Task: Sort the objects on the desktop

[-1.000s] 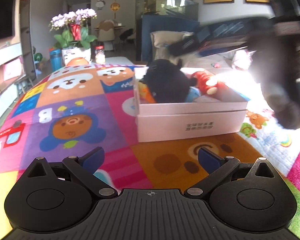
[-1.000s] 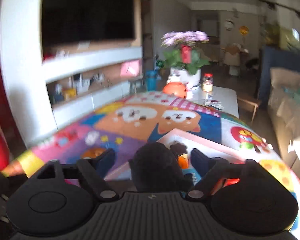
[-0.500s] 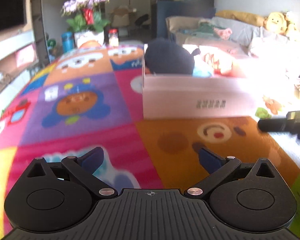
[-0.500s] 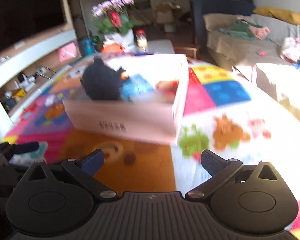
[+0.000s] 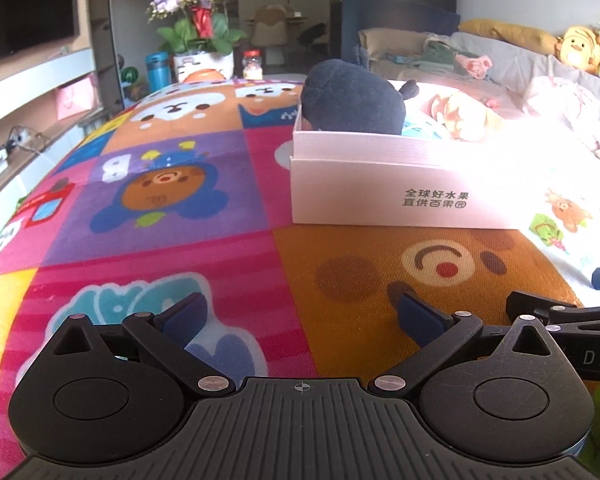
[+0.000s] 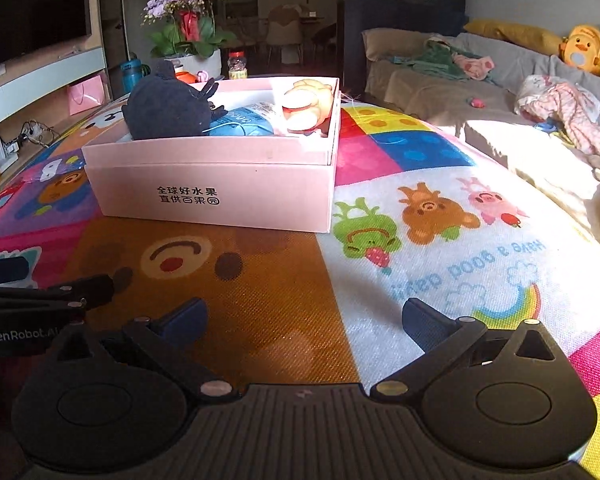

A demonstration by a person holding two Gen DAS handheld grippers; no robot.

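A pale pink cardboard box (image 5: 384, 196) (image 6: 220, 184) stands on the colourful cartoon mat (image 5: 180, 208) (image 6: 440, 216). Inside it lie a dark plush toy (image 5: 352, 100) (image 6: 168, 108), a blue packet (image 6: 244, 122) and a yellow-orange toy (image 6: 310, 104). My left gripper (image 5: 300, 316) hangs open over the mat, well short of the box, with nothing between its fingers. My right gripper (image 6: 302, 316) is open too and empty, low over the mat in front of the box. Each gripper's side shows at the edge of the other's view.
A potted orchid (image 5: 198, 20), a blue bottle (image 5: 157, 70) and a jar (image 5: 254, 65) stand beyond the mat's far end. A sofa (image 6: 480, 80) with clothes and plush toys runs along the right. A shelf unit with a dark screen (image 5: 24, 8) lines the left.
My right gripper pulled back from the box and sank toward the mat, its jaws spreading wide and leaving the dark plush toy in the box. The left gripper tilted down a little.
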